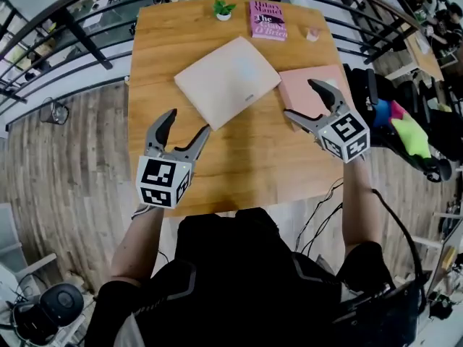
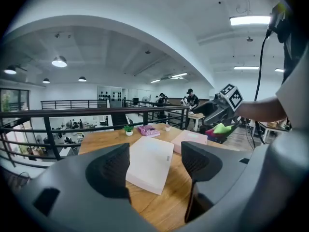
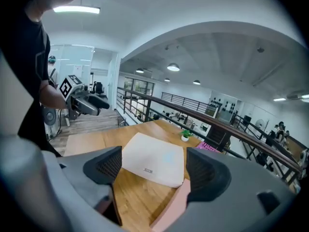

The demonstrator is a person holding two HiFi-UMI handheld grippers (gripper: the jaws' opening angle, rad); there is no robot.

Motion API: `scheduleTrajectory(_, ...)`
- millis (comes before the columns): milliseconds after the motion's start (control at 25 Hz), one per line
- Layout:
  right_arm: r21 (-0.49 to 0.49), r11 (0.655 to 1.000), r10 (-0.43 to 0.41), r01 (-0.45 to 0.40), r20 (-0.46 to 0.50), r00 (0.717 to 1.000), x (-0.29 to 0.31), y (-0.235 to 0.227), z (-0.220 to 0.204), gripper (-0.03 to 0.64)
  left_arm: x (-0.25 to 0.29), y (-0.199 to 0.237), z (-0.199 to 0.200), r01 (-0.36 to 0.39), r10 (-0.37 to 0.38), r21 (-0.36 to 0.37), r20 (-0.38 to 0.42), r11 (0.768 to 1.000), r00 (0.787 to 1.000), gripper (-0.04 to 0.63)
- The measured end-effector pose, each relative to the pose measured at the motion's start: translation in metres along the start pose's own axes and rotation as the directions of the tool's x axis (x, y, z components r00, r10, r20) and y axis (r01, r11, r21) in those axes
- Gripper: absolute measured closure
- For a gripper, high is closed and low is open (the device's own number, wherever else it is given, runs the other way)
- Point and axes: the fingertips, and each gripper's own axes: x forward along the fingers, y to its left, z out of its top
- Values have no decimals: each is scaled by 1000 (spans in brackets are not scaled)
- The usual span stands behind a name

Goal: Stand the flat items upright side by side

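Presently left gripper [image 1: 188,122] wide open, empty, near white book [image 1: 228,79]; right gripper [image 1: 300,98] likewise, over pink book [image 1: 294,87].

We count three flat items lying on one wooden table [image 1: 159,63]. There is one cream slab [image 1: 227,80], one pale pink slab [image 1: 307,89] just beside the cream slab on its right, and one magenta book [image 1: 267,20] beyond the cream slab. Also beyond the cream slab we count one small potted plant [image 1: 223,9] and, further right, one small pale cup [image 1: 312,35]. We count two grippers: one left gripper [image 1: 188,121] nearer than the cream slab and one right gripper [image 1: 300,98] to its right.
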Motion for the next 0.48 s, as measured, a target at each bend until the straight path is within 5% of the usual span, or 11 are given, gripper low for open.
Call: scheduleTrajectory(480,-121,952,267,-280,-108,957,88,-41,-67,189,50,-8,-87,-221,207,-43,-217,974,954,250)
